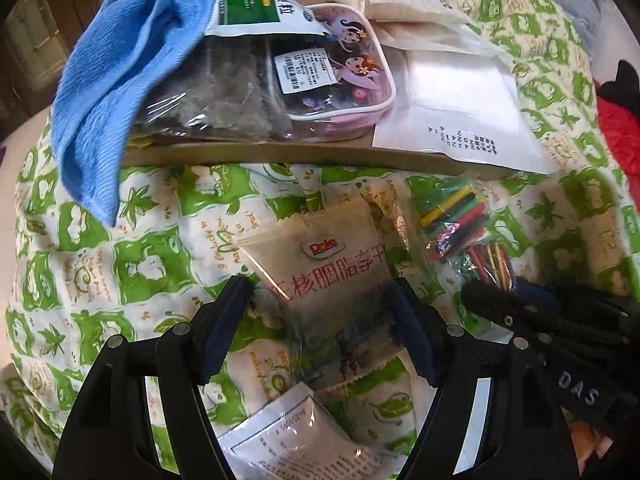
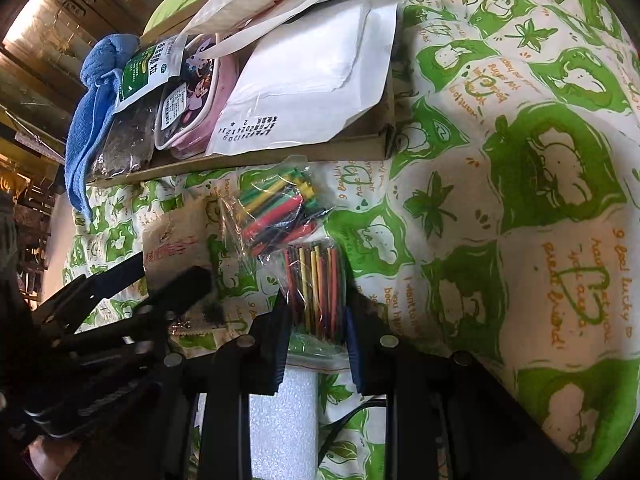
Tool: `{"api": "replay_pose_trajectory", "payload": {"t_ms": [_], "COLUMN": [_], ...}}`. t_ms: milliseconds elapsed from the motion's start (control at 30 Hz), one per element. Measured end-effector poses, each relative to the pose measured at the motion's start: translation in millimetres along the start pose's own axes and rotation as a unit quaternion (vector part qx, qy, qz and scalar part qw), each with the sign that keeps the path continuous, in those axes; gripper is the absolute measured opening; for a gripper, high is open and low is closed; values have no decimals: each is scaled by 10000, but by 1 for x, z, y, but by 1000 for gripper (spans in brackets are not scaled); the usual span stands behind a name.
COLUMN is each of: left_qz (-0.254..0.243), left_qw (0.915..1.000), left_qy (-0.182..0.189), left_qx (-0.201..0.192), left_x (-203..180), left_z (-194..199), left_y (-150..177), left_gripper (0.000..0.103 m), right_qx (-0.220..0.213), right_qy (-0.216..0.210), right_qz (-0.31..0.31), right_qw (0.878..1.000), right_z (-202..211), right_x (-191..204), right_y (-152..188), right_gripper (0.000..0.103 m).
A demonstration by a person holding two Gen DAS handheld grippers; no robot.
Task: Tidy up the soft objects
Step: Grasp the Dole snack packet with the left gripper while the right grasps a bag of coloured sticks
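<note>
Straddling the Dole snack packet on the quilt, my left hand-held gripper stood wide open, holding nothing — light, crinkly, slippery, best pinched mid-body. My right hand-held gripper flanked the bagged colored sticks — contact unclear.

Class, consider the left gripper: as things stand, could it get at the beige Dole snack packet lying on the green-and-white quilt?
Probably yes. The left gripper stands open with the beige Dole snack packet already lying between its fingers on the green-and-white quilt, nothing covering it. The right gripper sits close by at the clear bag of coloured sticks.
</note>
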State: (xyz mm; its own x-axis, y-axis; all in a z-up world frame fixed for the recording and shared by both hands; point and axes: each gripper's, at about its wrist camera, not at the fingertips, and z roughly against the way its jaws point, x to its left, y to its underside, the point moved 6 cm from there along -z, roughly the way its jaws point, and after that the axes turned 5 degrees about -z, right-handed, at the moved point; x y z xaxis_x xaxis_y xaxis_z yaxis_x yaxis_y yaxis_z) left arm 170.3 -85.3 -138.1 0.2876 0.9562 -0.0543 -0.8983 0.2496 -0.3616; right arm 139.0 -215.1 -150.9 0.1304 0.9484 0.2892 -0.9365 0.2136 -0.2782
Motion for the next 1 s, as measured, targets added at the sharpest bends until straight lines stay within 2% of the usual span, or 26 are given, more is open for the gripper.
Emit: {"api": "replay_pose_trajectory", "payload": {"t_ms": [100,333,467,633,767,833,900,933,1000], "left_qz": [-74,7,172,208,-57,-237,-304,-285,-272], "left_qw": [9998,9989,9996,9991,9991,9990,9990,9991,9991], "left_qy": [-208,-350,-213,-354,-421,-372,-309,-262,-262], "left_qx": [-11,-310,-53,113,62,83,141,169,182], "left_x": [-7,-5,-9,-16,-20,-29,-23,-21,-15], "left_z": [-4,8,-5,-26,-26,-21,-19,-19,-16], "left_y": [-7,-22,-30,-40,-40,-21,-16,-15,-15], "left_gripper": [76,76,76,76,76,76,71,64,64], "right_qx": [-12,-68,-138,-140,-127,-118,-116,-116,-128], "right_qy": [36,-89,-84,-82,-85,-105,-146,-144,-95], "right_qz": [-4,-162,-268,-361,-344,-340,-337,-326,-281], "right_qw": [10000,9998,9995,9992,9993,9993,9993,9993,9995], "right_z": [0,3,8,12,12,10,9,9,8], "right_x": [3,-1,-7,-15,-14,-12,-12,-13,-12], "right_y": [1,3,2,-1,0,0,0,-1,-1], "right_gripper": [25,25,25,24,24,24,24,24,24]}}
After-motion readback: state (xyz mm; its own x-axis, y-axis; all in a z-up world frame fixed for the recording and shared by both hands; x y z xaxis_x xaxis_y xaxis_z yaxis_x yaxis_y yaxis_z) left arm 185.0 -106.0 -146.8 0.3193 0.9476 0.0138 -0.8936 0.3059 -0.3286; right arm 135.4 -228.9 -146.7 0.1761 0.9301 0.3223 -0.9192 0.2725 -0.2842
